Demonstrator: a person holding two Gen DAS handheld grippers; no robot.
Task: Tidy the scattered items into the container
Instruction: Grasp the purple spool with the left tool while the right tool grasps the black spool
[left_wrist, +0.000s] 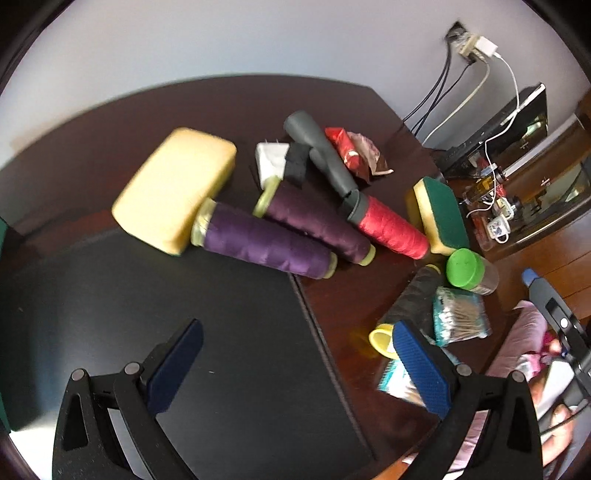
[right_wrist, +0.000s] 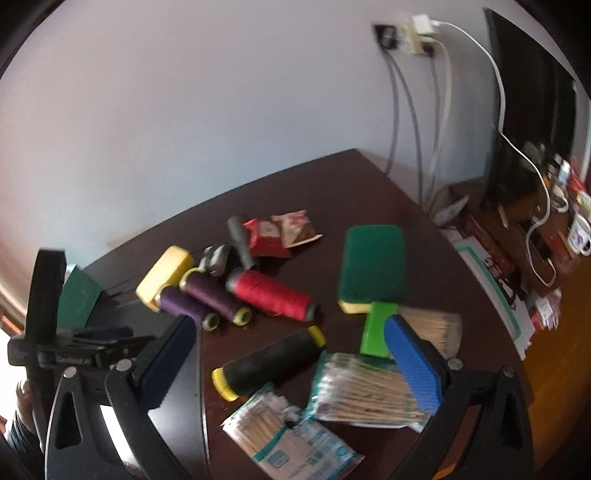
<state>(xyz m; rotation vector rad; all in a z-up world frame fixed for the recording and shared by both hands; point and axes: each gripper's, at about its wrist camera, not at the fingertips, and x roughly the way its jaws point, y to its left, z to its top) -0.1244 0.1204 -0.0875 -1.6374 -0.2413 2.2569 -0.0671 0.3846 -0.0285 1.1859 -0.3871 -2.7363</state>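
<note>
Table (right_wrist: 369, 177): dark wood, polished, faint sheen. Black mat (left_wrist: 184, 295) under left gripper (left_wrist: 295, 365): matt, leather-like, stitched edge. Gripper pads (left_wrist: 421, 365): blue, rough dimpled texture; frames matt black plastic. Ahead of it, purple spool (left_wrist: 266, 247) and red spool (left_wrist: 391, 227): wound thread, slight silky gloss. Yellow sponge (left_wrist: 173, 188): porous foam. Between right gripper's (right_wrist: 291, 365) fingers, cotton swab packs (right_wrist: 362, 387): clear crinkled glossy plastic film.
</note>
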